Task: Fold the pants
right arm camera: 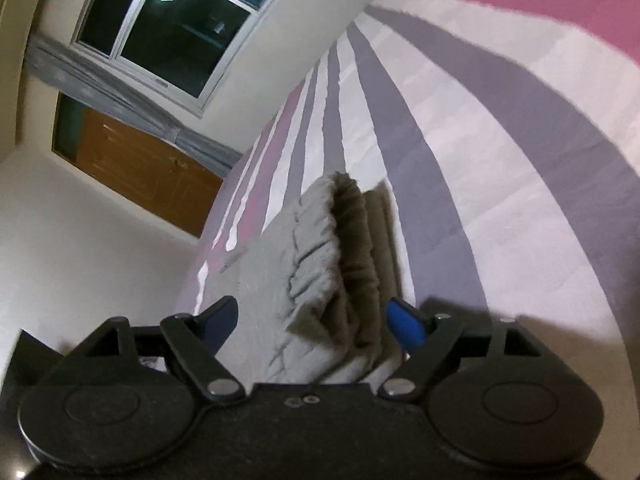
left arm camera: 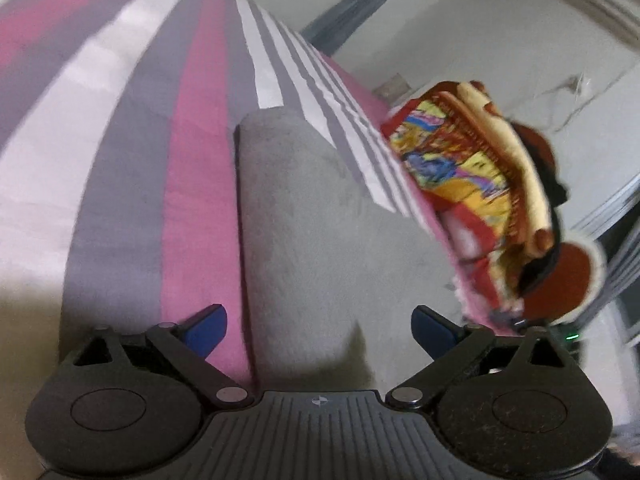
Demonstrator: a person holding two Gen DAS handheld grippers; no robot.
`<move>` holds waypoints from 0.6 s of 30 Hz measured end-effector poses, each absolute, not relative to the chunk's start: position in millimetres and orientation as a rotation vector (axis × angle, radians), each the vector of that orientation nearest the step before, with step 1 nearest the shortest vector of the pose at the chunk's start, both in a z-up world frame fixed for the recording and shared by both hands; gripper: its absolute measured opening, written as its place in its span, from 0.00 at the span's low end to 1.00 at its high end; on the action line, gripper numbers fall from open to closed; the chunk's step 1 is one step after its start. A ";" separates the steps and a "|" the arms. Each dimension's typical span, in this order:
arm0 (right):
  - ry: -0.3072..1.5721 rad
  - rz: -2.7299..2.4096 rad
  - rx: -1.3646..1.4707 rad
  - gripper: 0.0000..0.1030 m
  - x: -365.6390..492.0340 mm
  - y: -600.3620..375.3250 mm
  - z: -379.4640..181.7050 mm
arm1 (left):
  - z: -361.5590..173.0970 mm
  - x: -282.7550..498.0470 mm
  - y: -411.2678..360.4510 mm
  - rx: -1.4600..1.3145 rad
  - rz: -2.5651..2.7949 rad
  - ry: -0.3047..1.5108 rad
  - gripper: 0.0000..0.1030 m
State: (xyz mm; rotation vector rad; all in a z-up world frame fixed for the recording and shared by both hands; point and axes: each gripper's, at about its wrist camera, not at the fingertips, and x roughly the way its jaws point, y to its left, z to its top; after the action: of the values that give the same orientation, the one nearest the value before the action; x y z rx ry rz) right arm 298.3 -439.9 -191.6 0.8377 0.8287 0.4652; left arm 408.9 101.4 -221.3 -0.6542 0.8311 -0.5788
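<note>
The grey pants (left arm camera: 304,216) lie folded into a long strip on the striped bedspread (left arm camera: 120,128). My left gripper (left arm camera: 320,330) is open above the near end of the strip, blue fingertips (left arm camera: 206,332) wide apart on either side, holding nothing. In the right wrist view the pants (right arm camera: 316,256) show their stacked folded edges. My right gripper (right arm camera: 316,324) is open with the stack's near end between its fingers (right arm camera: 406,324), not clamped.
A colourful pile of blankets and cloth (left arm camera: 480,184) sits at the bed's right edge. The bedspread (right arm camera: 500,140) has pink, grey and white stripes. A window (right arm camera: 164,28) and a brown cabinet (right arm camera: 136,164) stand by the wall beyond the bed.
</note>
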 end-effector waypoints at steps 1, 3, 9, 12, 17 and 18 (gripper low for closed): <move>0.846 0.464 0.830 0.80 302.6 -440.8 -195.1 | -225.6 413.8 104.2 -0.674 -0.597 0.838 0.85; 0.868 0.494 0.822 0.79 307.2 -440.6 -200.3 | -234.2 422.8 107.2 -0.713 -0.649 0.857 0.74; 0.897 0.576 0.838 0.79 317.1 -440.8 -211.4 | -249.2 439.1 94.7 -0.700 -0.760 0.895 0.66; 0.890 0.587 0.846 0.77 318.5 -442.2 -212.2 | -251.8 443.5 90.9 -0.708 -0.790 0.889 0.64; 0.878 0.569 0.825 0.68 322.0 -441.1 -211.5 | -257.6 453.0 88.8 -0.746 -0.811 0.880 0.56; 0.884 0.562 0.818 0.68 324.0 -439.6 -211.7 | -258.7 456.2 89.1 -0.756 -0.817 0.879 0.53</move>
State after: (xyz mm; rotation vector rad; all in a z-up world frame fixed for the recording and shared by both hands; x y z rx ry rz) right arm 324.0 -439.6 -211.7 0.8179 0.8839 0.5624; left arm 456.2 89.1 -258.7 -0.7556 0.8794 -0.8166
